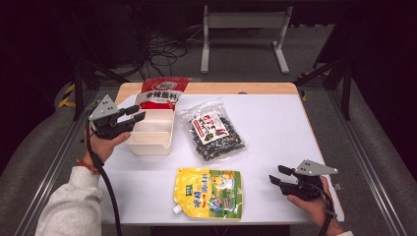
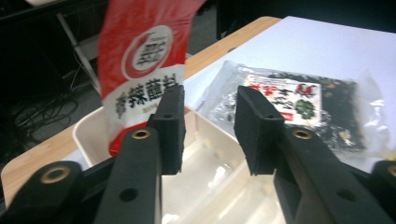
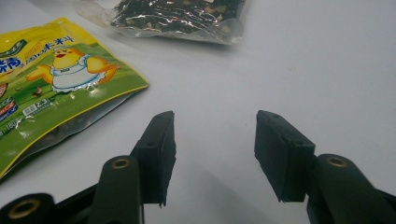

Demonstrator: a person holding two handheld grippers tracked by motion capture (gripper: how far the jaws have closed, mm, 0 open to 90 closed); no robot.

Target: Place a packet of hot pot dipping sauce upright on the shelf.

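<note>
In the high view the left gripper (image 1: 139, 113) sat at the left middle of the frame, its jaws apart and empty over the near left rim of the cream plastic bin (image 1: 150, 146); the red seasoning pouch (image 1: 161, 92) stood in the far end of that bin, leaning on its back wall at the upper centre. A clear bag of dark dried food (image 1: 213, 130) lay flat just right of the bin, and a yellow spouted pouch (image 1: 208, 192) lay at the lower centre. The right gripper (image 1: 278, 175) hovered at the lower right, jaws apart with nothing between them, pointing toward the yellow pouch but clear of it. In the left gripper view the two black jaws stood parted over the bin (image 2: 88, 133) — the red pouch (image 2: 142, 60) rose at the upper left beyond them, untouched, with the clear bag (image 2: 299, 100) to the right. In the right gripper view the jaws stood open above bare white tabletop (image 3: 299, 70) — the yellow pouch (image 3: 56, 88) lay at the left, the clear bag (image 3: 180, 14) along the top edge.
</note>
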